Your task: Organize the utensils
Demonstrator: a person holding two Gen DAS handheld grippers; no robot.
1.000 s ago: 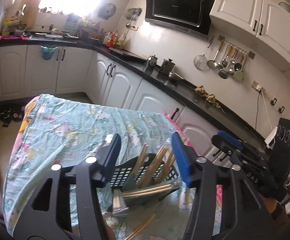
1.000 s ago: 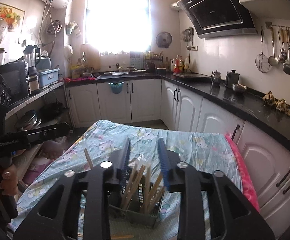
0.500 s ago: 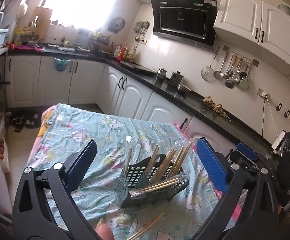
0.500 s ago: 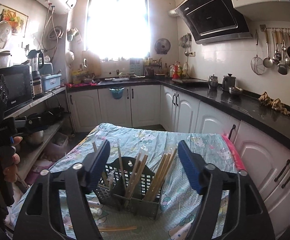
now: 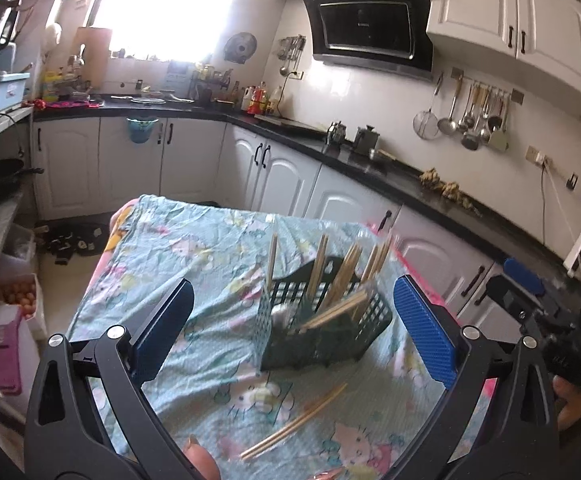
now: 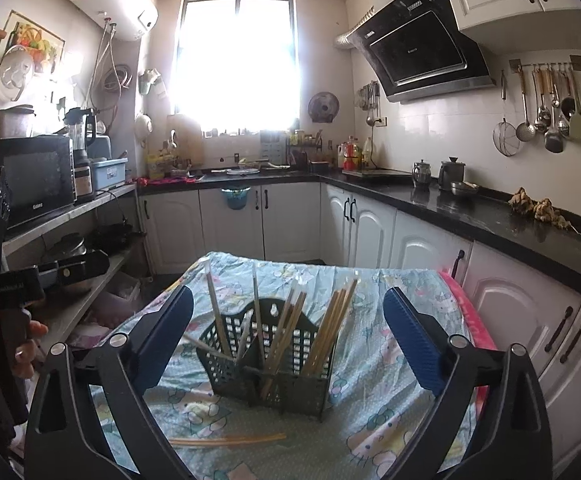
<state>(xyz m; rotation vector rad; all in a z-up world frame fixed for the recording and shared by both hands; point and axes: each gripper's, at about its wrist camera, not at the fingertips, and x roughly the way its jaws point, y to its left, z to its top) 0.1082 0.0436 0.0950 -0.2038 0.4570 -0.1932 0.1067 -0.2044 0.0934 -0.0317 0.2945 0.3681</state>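
A dark mesh utensil basket (image 5: 322,332) (image 6: 274,364) stands on the cartoon-print tablecloth (image 5: 194,248) (image 6: 390,400). Several wooden chopsticks (image 6: 330,324) and some metal utensils stick up from its compartments. A loose pair of chopsticks (image 5: 294,424) (image 6: 226,438) lies flat on the cloth in front of it. My left gripper (image 5: 293,286) is open wide and short of the basket, touching nothing. My right gripper (image 6: 288,294) faces the basket from the near side; its jaws are still opening, with nothing pressed between them. Each gripper shows at the edge of the other's view.
Black countertops over white cabinets (image 6: 370,232) run along the back and right. A shelf with a microwave (image 6: 34,178) and pots stands at the left. A pink edge (image 6: 466,312) marks the table's right side. A hand (image 6: 22,344) holds the left gripper.
Both grippers have drawn back from the basket and their jaws have spread from narrow to wide. The basket now stands free on the cloth, farther from both cameras.
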